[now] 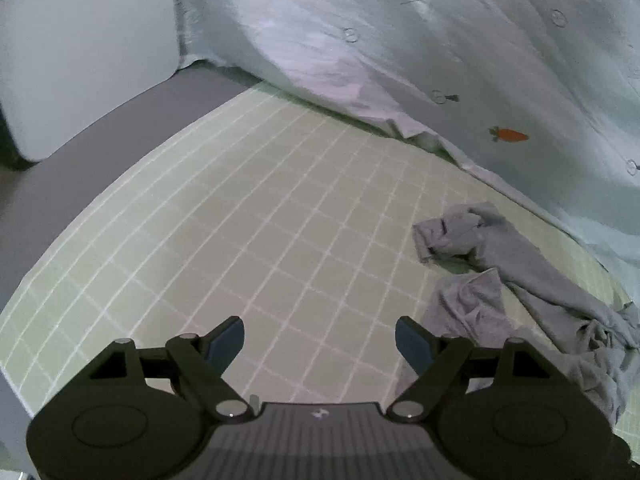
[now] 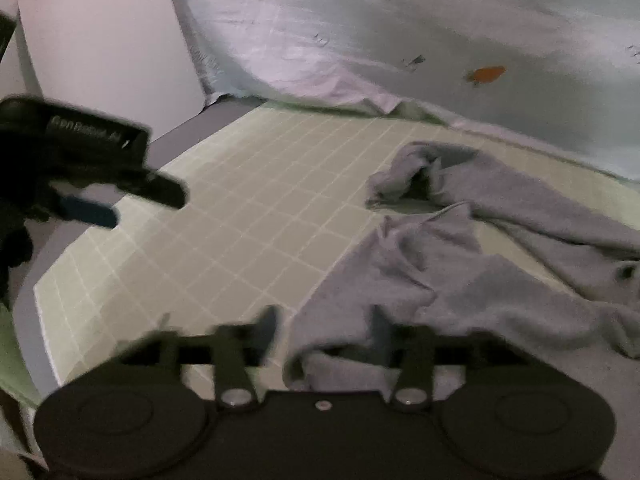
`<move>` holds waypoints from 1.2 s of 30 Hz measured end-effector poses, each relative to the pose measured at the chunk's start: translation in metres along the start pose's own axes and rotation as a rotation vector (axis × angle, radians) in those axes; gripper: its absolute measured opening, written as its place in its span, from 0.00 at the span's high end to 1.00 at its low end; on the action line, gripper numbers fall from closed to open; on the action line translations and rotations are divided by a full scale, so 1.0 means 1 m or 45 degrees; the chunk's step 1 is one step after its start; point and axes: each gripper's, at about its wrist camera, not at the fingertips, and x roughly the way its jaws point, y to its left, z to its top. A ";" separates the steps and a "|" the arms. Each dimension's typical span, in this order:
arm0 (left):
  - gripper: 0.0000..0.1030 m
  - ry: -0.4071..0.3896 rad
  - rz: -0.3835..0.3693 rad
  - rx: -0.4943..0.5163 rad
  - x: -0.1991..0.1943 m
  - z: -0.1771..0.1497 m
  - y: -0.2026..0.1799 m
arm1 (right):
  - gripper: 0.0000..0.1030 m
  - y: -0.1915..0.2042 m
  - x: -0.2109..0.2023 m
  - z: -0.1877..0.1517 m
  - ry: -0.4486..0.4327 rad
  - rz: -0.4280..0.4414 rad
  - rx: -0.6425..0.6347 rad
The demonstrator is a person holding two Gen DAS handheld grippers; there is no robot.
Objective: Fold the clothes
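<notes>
A crumpled grey garment (image 1: 520, 272) lies on the right side of a green grid mat (image 1: 240, 220), with two long parts running toward the back. My left gripper (image 1: 320, 338) hangs open over bare mat, left of the cloth, nothing between its blue pads. In the right wrist view the grey garment (image 2: 460, 260) fills the right half of the mat (image 2: 220, 220). My right gripper (image 2: 324, 328), blurred, stands open just over the garment's near edge, and the cloth lies below the gap without being pinched. The left gripper (image 2: 136, 202) shows at the far left, above the mat's corner.
A pale quilt with carrot prints (image 1: 440, 40) (image 2: 400, 20) is heaped along the back and right of the mat. A white panel (image 1: 80, 60) (image 2: 100, 52) stands at the back left. A grey surface (image 1: 100, 140) borders the mat's left edge.
</notes>
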 end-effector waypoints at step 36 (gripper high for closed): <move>0.95 0.269 0.008 0.252 0.136 -0.013 -0.157 | 0.00 -0.209 -0.075 -0.079 0.142 -0.621 0.601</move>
